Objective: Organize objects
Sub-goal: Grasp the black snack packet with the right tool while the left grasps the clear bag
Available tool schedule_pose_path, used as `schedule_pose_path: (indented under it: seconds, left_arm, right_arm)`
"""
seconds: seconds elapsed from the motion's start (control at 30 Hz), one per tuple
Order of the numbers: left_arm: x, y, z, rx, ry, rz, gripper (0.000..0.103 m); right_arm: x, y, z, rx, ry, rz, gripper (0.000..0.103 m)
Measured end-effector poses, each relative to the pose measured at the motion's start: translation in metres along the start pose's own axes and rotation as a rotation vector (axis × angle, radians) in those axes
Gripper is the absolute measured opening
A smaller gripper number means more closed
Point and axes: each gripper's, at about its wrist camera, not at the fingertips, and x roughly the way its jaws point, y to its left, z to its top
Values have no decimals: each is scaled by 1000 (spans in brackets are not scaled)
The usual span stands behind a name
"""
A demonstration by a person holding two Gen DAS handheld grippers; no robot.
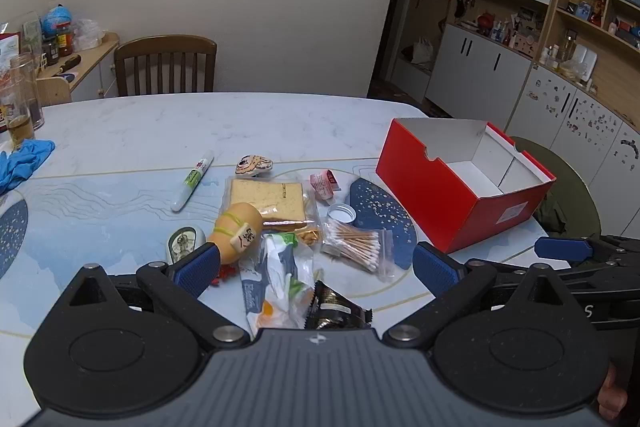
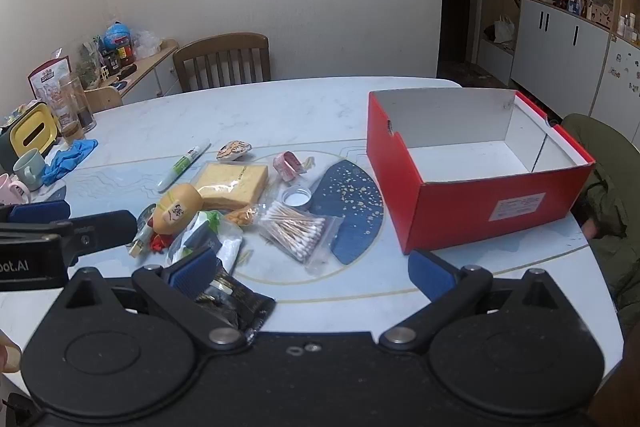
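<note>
Left wrist view first: the left gripper (image 1: 316,263) hangs tilted down over a heap of small things on the tabletop (image 1: 140,131), its jaws spread wide and gripping nothing. The heap sits right between and just beyond the blue pads, which looks like a deliberate spot for choosing a first pick. Nearest are a crumpled snack wrapper (image 1: 280,279) and a dark foil packet (image 1: 336,309); past them lie a yellow gourd toy (image 1: 236,231), a bagged slice of bread (image 1: 266,197), a bag of cotton swabs (image 1: 354,245), a small tin lid (image 1: 342,213) and, a little apart to the left, a marker pen (image 1: 192,181). The red box (image 1: 424,195) stands open and empty to the right, mouth up, presumably as the place where all this is meant to go. Nothing is in it yet.

Right wrist view: the right gripper (image 2: 312,267) is likewise released, jaws wide apart, hovering nearer the box (image 2: 492,207), whose white inside shows bare. The same swabs (image 2: 294,227) and bread (image 2: 232,185) lie left of centre, and the other gripper's arm pokes in from the left edge. With the box on this side, the right hand seems best placed for dropping things in.
</note>
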Motion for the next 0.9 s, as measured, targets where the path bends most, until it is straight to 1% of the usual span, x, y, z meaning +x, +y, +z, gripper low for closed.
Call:
schedule_pose_path:
  seconds: [0.23, 0.43, 0.5, 0.7, 0.8, 0.9]
  left_arm:
    - [13, 18, 8, -5, 9, -19, 103]
    - [30, 46, 17, -25, 17, 29, 103]
    - [38, 54, 17, -24, 32, 29, 103]
    - [67, 58, 8, 21, 129, -42, 103]
    - [84, 55, 1, 36, 182, -67, 103]
    - [101, 51, -5, 50, 233, -73, 102]
  right_arm:
    - [16, 13, 6, 0, 15, -6, 102]
    - [33, 23, 8, -12, 35, -8, 101]
    - [40, 25, 7, -26, 57, 19, 101]
    - [68, 36, -5, -124, 145, 75, 99]
    - [79, 42, -13, -171, 177, 94, 99]
    - [89, 47, -19, -216, 199, 112, 99]
